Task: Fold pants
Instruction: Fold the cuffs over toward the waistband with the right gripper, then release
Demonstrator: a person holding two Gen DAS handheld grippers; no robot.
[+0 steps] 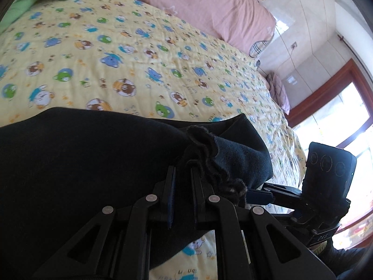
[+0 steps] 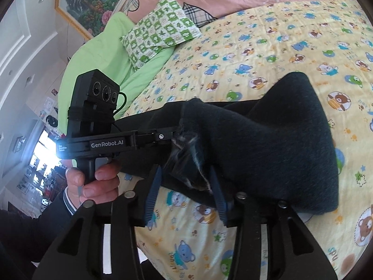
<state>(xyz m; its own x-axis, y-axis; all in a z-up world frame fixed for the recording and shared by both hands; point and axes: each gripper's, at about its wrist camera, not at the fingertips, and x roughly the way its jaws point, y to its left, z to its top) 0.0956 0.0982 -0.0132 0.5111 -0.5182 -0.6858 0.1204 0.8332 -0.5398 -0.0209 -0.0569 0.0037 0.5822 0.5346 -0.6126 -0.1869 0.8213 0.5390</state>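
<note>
The black pants point(image 1: 81, 163) lie on a yellow bedsheet with cartoon bears point(image 1: 116, 58). My left gripper point(image 1: 183, 172) is shut on a bunched edge of the pants at the near side. In the right wrist view the pants point(image 2: 268, 140) drape over the sheet point(image 2: 279, 35). My right gripper point(image 2: 184, 182) has its blue-padded fingers point(image 2: 152, 193) apart around a frayed fold of the pants; the cloth sits between them without being pinched. The left gripper point(image 2: 170, 137) shows there too, clamped on the cloth, held by a hand point(image 2: 93, 182).
A pink quilt point(image 1: 209, 7) lies along the far side of the bed. A green-and-white patterned pillow point(image 2: 160, 28) rests on a green pillow point(image 2: 105, 53) at the head. A framed picture point(image 2: 93, 0) hangs on the wall. A window point(image 1: 338, 116) is beyond the bed.
</note>
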